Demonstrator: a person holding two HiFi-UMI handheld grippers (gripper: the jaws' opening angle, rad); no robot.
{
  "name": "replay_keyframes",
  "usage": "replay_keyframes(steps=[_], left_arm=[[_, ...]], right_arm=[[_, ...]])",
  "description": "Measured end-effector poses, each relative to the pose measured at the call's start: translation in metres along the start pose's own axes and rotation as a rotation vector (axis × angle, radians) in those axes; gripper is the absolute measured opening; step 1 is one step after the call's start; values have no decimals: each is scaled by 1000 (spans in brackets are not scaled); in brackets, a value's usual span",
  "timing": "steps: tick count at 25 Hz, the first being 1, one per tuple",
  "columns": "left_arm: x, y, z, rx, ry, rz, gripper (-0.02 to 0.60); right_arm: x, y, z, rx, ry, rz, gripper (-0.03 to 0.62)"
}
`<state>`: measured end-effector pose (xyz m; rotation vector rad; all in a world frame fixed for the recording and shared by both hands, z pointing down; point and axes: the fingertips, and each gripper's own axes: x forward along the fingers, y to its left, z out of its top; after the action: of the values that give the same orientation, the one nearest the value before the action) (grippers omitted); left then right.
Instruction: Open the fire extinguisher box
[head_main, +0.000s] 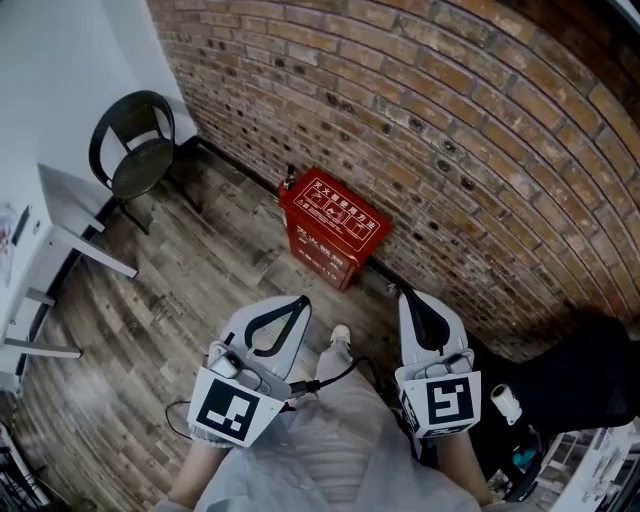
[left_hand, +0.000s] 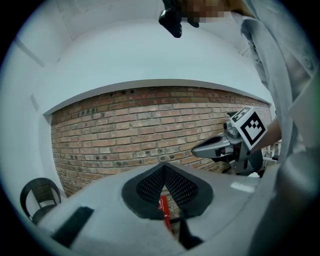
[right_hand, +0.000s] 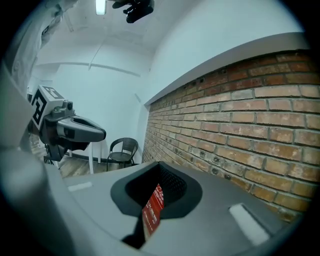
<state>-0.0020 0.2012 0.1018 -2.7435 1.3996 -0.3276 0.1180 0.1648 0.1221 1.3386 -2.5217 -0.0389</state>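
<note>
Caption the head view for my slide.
Left tool and right tool, both shut, face the closed red fire extinguisher box.

Red fire extinguisher box, brown brick wall, grey-brown wood-grain floor.
The box carries white print on its lid, and pale mortar lines grid the wall. The chair is black. The left gripper and right gripper are pale grey with black pads and black-and-white square markers.
</note>
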Motion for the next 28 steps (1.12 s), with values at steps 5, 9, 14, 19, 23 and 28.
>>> replay_keyframes(steps=[5,9,14,19,23,28], left_arm=[[33,22,2,-19,12,32,-1],[58,40,1,-55,37,61,-2],[96,60,-4,-86,72,84,-2],[129,75,-3,-98,93,100,-2],[151,85,-1,-109,100,115,-1],[166,88,-1,-115,109,130,-2]], right_arm=[[35,-24,-1,1,9,34,12],[61,-43,-3,12,26,62,11],[94,-71,-11,23,53,88,11],[118,-98,-16,37,71,107,11],[132,-116,-21,48,83,114,11],[140,-129,-28,57,96,127,12]])
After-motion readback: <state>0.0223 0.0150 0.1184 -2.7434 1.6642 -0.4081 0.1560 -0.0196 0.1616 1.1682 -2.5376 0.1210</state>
